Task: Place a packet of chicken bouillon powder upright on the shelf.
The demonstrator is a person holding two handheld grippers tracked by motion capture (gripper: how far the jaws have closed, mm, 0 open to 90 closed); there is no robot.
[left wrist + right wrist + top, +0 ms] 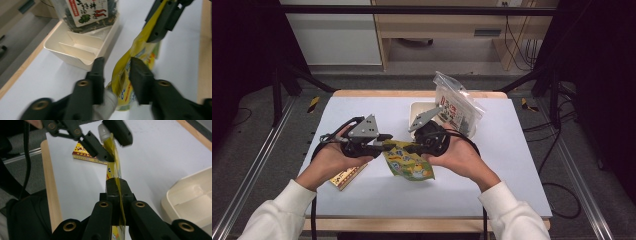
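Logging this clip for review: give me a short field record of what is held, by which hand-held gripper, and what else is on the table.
held item: yellow spout pouch, lifted off the table
right hand-held gripper: shut on the pouch's edge
left hand-held gripper: jaws apart, around the pouch's top by its white cap
divided tray: holds a clear snack bag
also on table: flat red-and-gold box

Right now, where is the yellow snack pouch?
In the high view, the yellow snack pouch hangs above the table's middle, held between the left tool and the right tool, in front of the cream divided tray.
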